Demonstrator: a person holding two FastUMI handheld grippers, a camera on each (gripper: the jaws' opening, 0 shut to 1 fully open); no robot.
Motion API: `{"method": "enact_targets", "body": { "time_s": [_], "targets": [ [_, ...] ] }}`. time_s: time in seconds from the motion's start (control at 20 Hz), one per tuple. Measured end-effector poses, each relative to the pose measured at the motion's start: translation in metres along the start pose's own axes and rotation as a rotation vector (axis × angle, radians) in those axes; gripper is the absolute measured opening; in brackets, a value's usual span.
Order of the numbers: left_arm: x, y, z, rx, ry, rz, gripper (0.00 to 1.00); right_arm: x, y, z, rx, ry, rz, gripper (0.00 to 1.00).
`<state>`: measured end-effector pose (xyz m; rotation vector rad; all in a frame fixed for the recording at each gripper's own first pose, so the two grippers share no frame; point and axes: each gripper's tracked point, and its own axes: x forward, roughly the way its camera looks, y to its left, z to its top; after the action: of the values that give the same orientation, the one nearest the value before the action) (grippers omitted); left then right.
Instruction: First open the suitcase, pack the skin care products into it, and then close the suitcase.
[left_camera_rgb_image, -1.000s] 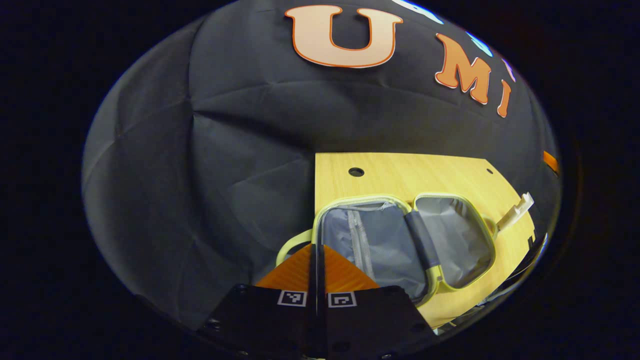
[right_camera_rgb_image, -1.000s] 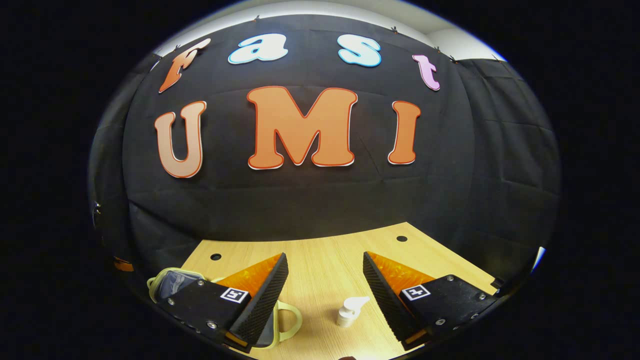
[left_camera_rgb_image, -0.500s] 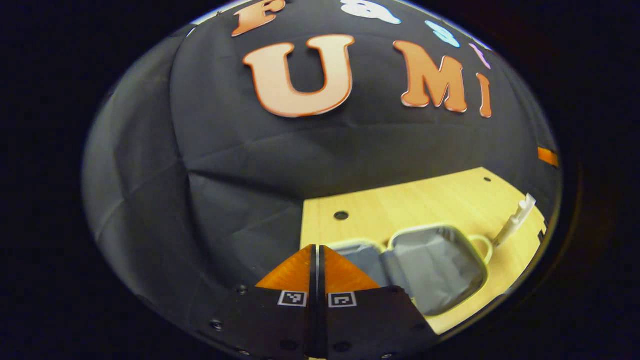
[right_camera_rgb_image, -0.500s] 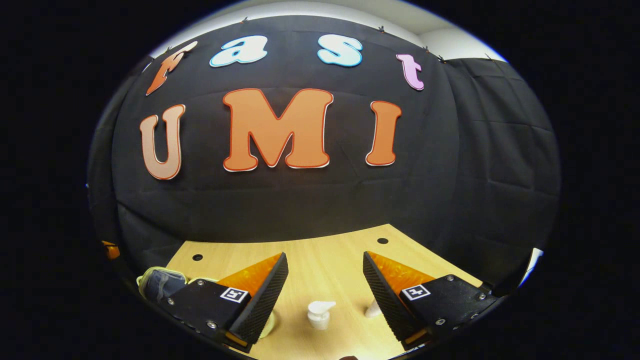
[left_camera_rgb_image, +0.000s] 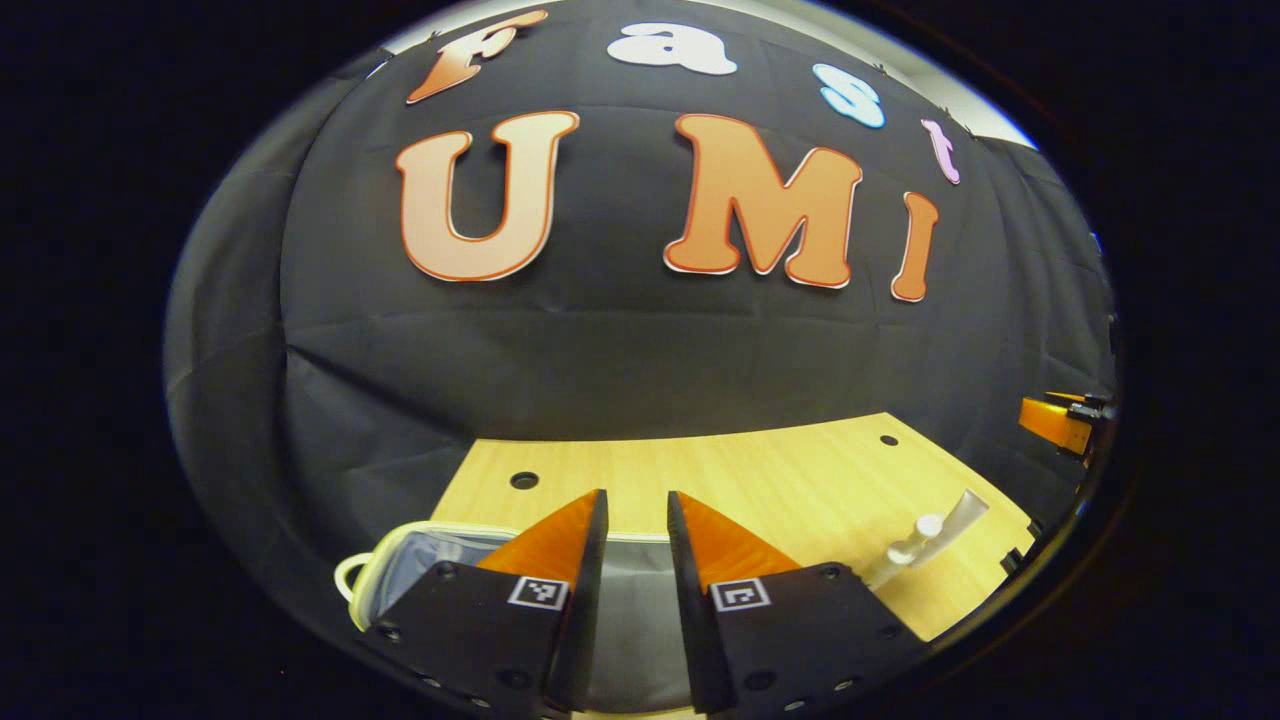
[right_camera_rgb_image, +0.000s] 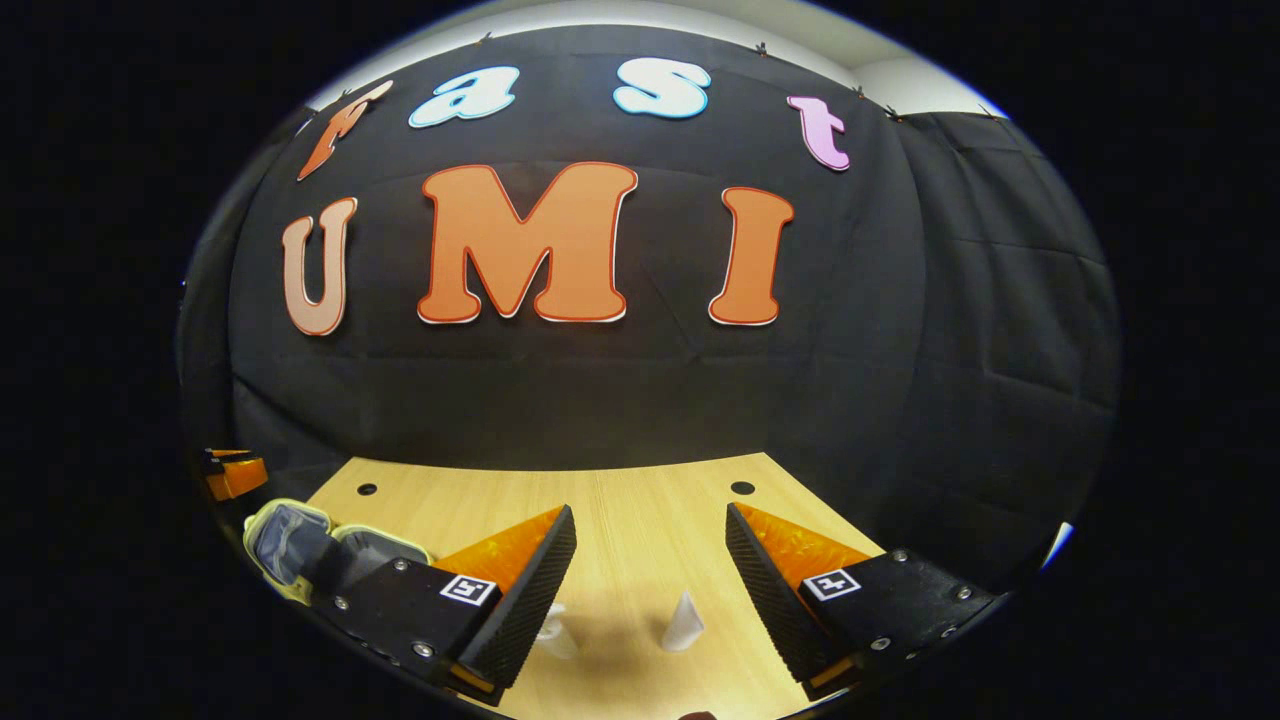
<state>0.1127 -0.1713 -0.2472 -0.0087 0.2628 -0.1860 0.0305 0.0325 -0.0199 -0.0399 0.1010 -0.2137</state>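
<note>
My left gripper (left_camera_rgb_image: 636, 520) hangs over the open suitcase (left_camera_rgb_image: 400, 565), fingers slightly parted, holding nothing. On the table (right_camera_rgb_image: 640, 520), two white skin care bottles (right_camera_rgb_image: 684, 622) stand between my right gripper's (right_camera_rgb_image: 650, 535) wide-spread fingers, right of the suitcase.

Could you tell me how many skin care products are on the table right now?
2. In the right gripper view, a white tube stands between the open fingers, and a pump bottle sits left of it, partly hidden behind the left finger. Others may be hidden.
</note>
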Motion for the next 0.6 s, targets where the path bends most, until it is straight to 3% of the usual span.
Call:
{"method": "enact_targets", "body": {
  "time_s": [0.1,0.25,0.45,0.6],
  "targets": [
    [-0.001,-0.017,-0.003,-0.011,-0.01,0.002,0.42,0.008,-0.014,-0.006,-0.012,0.0,0.017,0.96],
    [0.009,-0.036,-0.008,-0.017,-0.04,0.026,1.0,0.016,-0.03,-0.019,-0.021,0.005,0.041,0.95],
    [0.012,-0.054,-0.018,0.025,-0.057,0.022,0.98,0.025,-0.044,-0.042,-0.045,0.01,0.062,0.95],
    [0.012,-0.073,-0.031,0.072,-0.066,-0.02,0.98,0.031,-0.055,-0.063,-0.054,0.022,0.067,0.95]
  ]
}}
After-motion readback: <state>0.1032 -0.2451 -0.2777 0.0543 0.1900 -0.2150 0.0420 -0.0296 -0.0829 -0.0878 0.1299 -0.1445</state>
